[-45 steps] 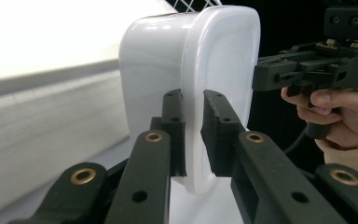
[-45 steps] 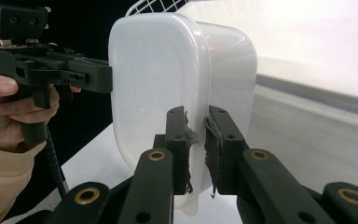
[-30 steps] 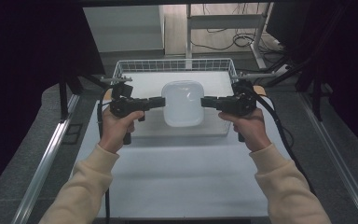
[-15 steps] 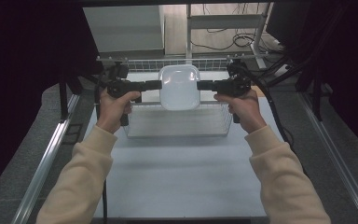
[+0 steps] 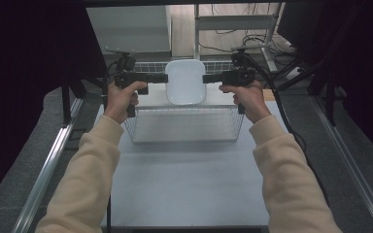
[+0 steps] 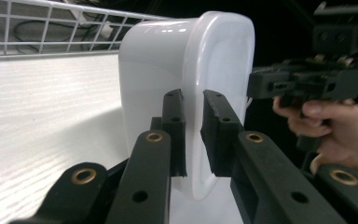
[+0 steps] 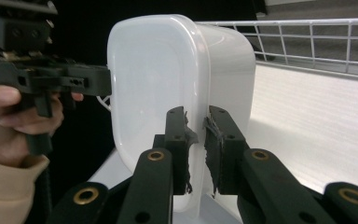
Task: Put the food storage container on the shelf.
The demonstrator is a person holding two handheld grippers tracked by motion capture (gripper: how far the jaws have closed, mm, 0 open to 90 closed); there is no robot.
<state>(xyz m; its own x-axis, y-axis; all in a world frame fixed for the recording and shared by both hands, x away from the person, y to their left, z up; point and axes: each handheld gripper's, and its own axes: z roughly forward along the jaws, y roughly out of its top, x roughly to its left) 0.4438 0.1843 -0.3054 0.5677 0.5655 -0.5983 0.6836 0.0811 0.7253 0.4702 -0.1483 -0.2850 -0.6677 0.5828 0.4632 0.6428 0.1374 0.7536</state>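
White tub [image 5: 186, 81] held between both grippers, over the far end of the wire basket [image 5: 184, 127]; left gripper [image 6: 193, 133] clamped on the tub's left rim, jaws nearly closed with the rim between them; right gripper [image 7: 196, 149] pinching the tub's right rim the same way; basket sits on the white table [image 5: 184, 184]; tub's open side faces the high camera.

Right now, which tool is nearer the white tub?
Neither: both touch it. The left tool clamps the white tub's left rim, and the right tool clamps its right rim, above the wire basket.
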